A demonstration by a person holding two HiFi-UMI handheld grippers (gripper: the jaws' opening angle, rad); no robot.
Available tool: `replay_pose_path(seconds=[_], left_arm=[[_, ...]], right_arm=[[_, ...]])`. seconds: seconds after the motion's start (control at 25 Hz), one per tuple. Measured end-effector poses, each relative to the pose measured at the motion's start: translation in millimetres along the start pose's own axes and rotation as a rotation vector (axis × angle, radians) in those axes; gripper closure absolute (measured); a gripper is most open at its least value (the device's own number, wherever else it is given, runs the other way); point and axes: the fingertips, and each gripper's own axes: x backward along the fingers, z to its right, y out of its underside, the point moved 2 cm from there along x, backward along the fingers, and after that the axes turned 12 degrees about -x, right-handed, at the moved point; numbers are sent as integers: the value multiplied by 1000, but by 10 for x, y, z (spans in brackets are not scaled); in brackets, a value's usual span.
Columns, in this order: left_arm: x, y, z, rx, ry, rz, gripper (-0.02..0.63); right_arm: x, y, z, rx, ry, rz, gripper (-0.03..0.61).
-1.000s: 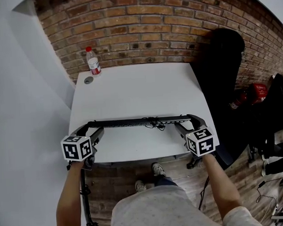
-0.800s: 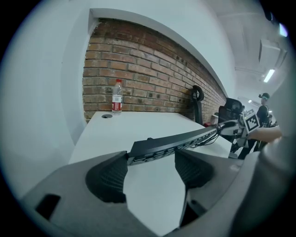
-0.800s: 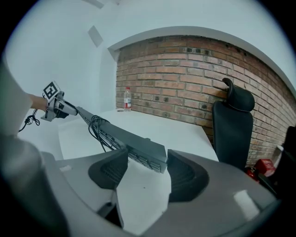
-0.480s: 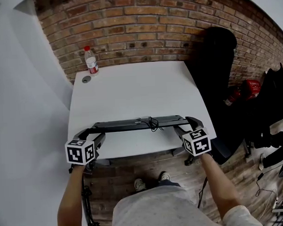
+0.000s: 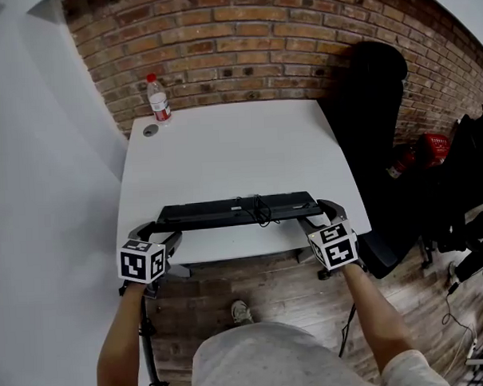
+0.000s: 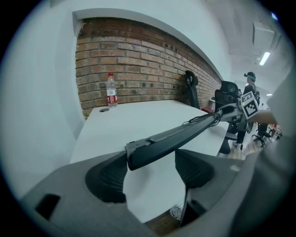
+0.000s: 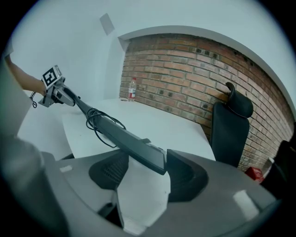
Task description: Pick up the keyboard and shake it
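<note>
Now we clamp the keyboard by its ends, left gripper and right gripper; let's shake in step, grips firm.

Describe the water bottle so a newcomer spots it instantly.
Start at the white table against the brick wall, then its far left corner. The bottle stands upright there beside a small grey disc: clear plastic, red cap and label, unlike the long black keyboard.
</note>
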Motion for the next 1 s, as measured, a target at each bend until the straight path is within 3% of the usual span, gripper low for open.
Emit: replay_pose_path(seconds=[0.6, 1.0], left_arm=[[-46, 319, 209, -107, -30, -106, 296], [-80, 481, 309, -148, -8, -172, 293]], right_arm=[[17, 300, -66, 201, 28, -33, 318], [6, 455, -99, 338, 40, -92, 313]])
